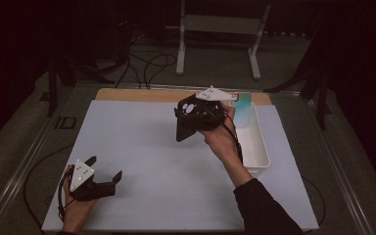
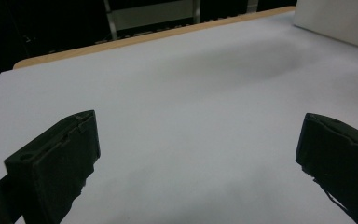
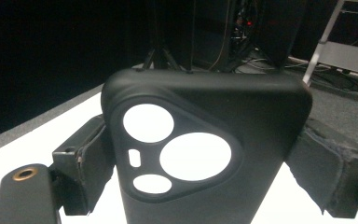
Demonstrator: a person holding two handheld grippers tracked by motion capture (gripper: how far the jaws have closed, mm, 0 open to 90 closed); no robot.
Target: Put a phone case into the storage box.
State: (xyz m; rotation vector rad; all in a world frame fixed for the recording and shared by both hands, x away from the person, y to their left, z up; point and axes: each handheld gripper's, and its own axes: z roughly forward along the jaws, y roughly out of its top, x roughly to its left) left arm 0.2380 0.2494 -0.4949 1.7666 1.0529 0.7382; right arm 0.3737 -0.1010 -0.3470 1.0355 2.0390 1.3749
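1. phone case (image 3: 205,154), black with three round camera openings and a small slot, sits clamped between the jaws of the right gripper (image 3: 205,158), one pad on each long edge; its long axis runs along the jaws, camera end outward.
2. in the high view the left gripper (image 1: 95,178) rests low on the white mat (image 1: 142,147) at the near left corner, jaws spread wide with nothing between them; the left gripper view looks across bare mat.
3. farther in, the right gripper is raised above the mat's middle-right, the case hanging down and leftward from it.
4. just beyond and right of that hand lies the white bin (image 1: 257,142); the case is near its left wall, far closer to the right hand than the left, so any next placement likely falls to the right.
5. a metal stand (image 1: 220,29) stands on the floor beyond the table.
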